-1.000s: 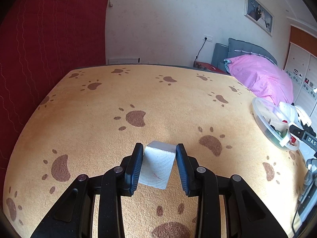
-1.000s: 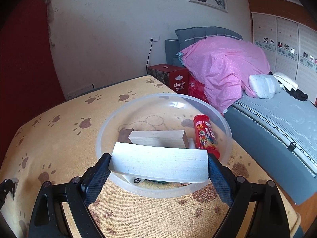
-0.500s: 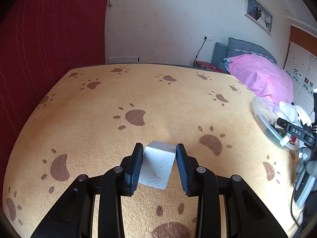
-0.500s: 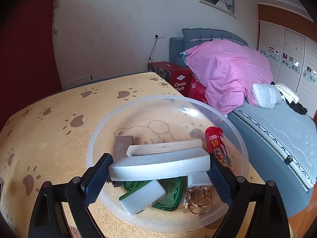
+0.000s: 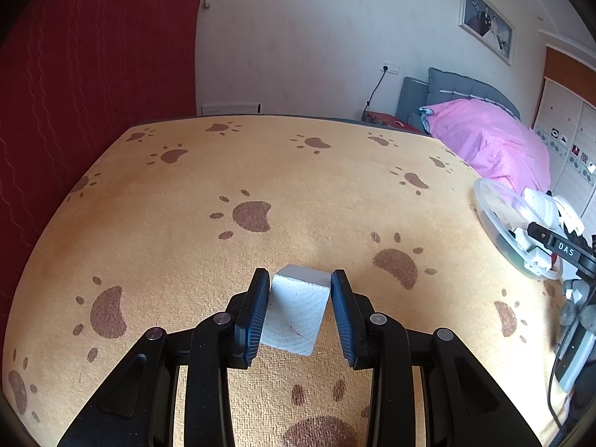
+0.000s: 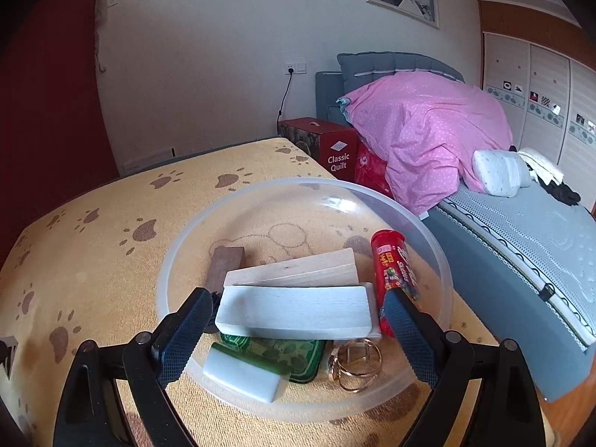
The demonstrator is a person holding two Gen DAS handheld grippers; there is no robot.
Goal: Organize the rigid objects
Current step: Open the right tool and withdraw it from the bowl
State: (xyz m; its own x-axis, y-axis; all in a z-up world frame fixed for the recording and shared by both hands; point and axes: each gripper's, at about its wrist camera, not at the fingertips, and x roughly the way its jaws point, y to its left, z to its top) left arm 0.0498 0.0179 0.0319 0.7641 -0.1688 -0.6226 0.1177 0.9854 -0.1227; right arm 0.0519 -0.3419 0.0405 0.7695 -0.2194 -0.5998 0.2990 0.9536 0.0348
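While my left tongs (image 5: 300, 311) keep pinching the small white cube (image 5: 296, 314) above the near tabletop (image 5: 298, 193), my right tongs (image 6: 298, 313) have just spread; the long white block (image 6: 294, 311) now lies inside the clear bowl (image 6: 428, 231) at right. Cube goes next, I judge.

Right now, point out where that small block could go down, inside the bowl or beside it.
The bowl is crowded at its near half: white board, green tin, red tube. Its far half is bare. The paw-print cloth left of the bowl is bare too.
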